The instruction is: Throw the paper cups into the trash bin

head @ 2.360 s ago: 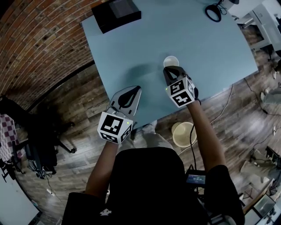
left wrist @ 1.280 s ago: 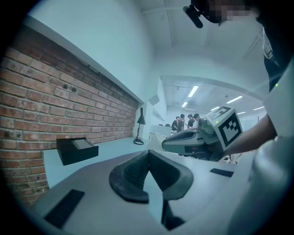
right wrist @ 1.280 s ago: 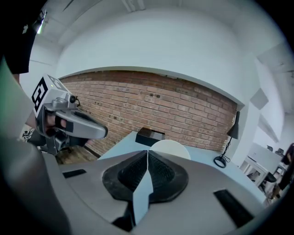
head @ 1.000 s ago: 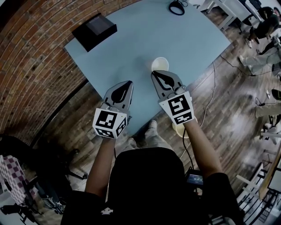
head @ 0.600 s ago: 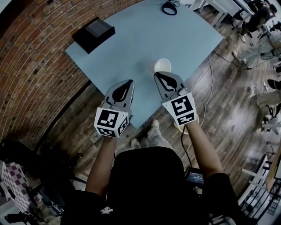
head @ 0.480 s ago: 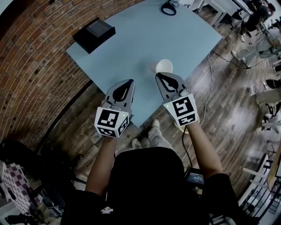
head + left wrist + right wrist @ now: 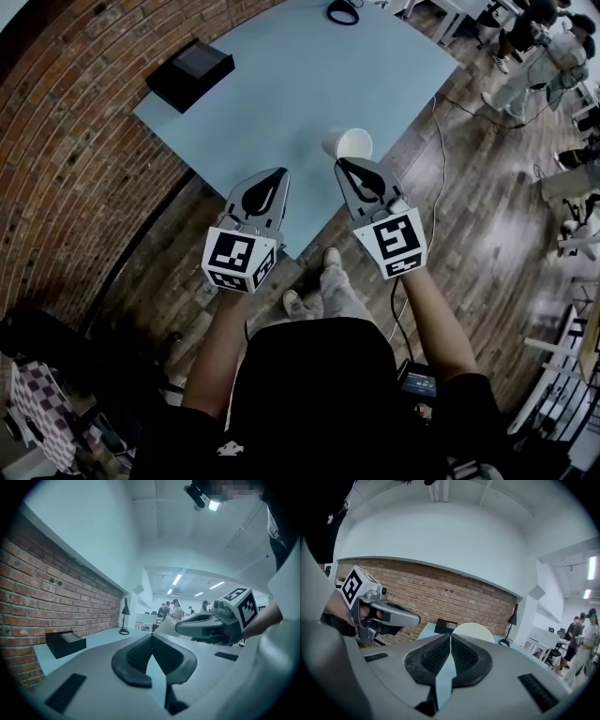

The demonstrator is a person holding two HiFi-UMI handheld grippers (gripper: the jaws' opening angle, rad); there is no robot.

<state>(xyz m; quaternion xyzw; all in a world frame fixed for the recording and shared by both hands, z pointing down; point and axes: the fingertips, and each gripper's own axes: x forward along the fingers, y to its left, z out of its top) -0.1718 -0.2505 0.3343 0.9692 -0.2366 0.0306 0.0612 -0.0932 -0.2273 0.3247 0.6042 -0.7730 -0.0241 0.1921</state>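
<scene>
Your right gripper [image 7: 345, 164] has its jaws drawn almost together, pinching the wall of the white paper cup [image 7: 352, 145]. In the right gripper view the dark ribbed pads [image 7: 433, 658] meet at their tips, and the cup [image 7: 474, 631] shows as a pale dome just beyond them. In the head view the cup sits a little above and right of the frame's centre. It is lifted and tipped on its side, with its open mouth turned toward the right, over the near right edge of the table.

Your left gripper [image 7: 277, 173] is closed and empty. In the left gripper view its pads [image 7: 136, 656] touch at the tips with nothing between them. It hovers just left of the right gripper at about the same height in the head view, and the two are near each other but apart.

Under both grippers lies the pale blue rectangular table [image 7: 281, 84], filling the upper middle of the head view. A black rectangular box [image 7: 190, 73] rests near its far left corner, in the upper left of the frame. A black desk lamp [image 7: 342, 11] stands at the table's far edge at the very top.

A red brick wall [image 7: 75, 141] runs down the left side, and dark wooden plank flooring [image 7: 487, 234] covers the right. People [image 7: 534, 37] are in the upper right corner. Your shoes [image 7: 314, 286] show just below the table's near corner.
</scene>
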